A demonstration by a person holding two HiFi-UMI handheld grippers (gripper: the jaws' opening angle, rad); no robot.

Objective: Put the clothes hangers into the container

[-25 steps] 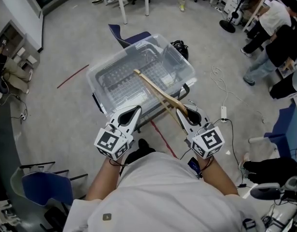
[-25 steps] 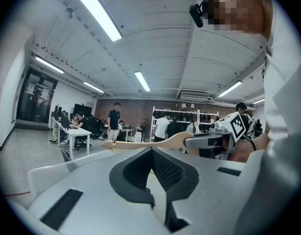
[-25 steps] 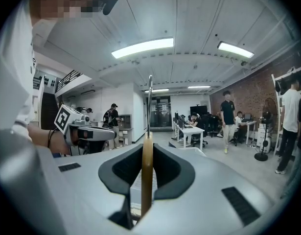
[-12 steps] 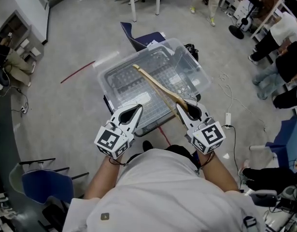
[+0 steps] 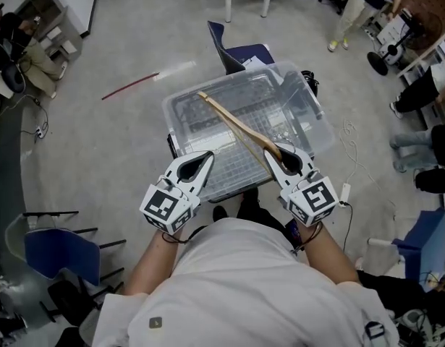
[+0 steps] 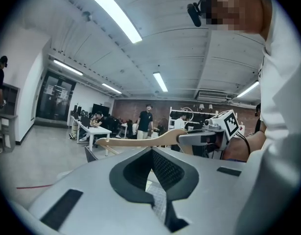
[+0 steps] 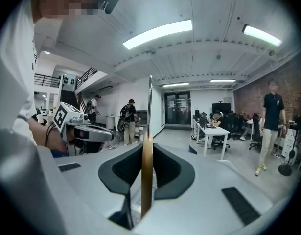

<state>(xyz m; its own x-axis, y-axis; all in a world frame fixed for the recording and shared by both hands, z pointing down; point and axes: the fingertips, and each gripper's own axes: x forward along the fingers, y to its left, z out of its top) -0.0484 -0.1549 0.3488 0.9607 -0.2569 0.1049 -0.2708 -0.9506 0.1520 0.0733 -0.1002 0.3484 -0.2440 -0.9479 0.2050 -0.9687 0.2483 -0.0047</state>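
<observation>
A clear plastic container (image 5: 314, 114) with a gridded bottom stands on the floor in front of me. A long wooden clothes hanger (image 5: 233, 121) reaches out over it, slanting to the far left. My right gripper (image 5: 275, 152) is shut on the hanger's near end; in the right gripper view the hanger (image 7: 147, 180) stands edge-on between the jaws of the right gripper (image 7: 147, 147). My left gripper (image 5: 208, 157) hovers at the container's near edge, shut, with nothing in it. The left gripper view looks past the left gripper (image 6: 151, 150) at the hanger (image 6: 140, 141) crossing level ahead.
A dark blue chair (image 5: 240, 49) stands just beyond the container. A red strip (image 5: 132, 85) lies on the grey floor to the left, and a white cable (image 5: 349, 157) to the right. People (image 5: 425, 85) stand at the right edge. Another blue chair (image 5: 59, 255) is near left.
The container has drawn closer under both grippers. The hanger, still in the right gripper, now reaches farther across the container.
</observation>
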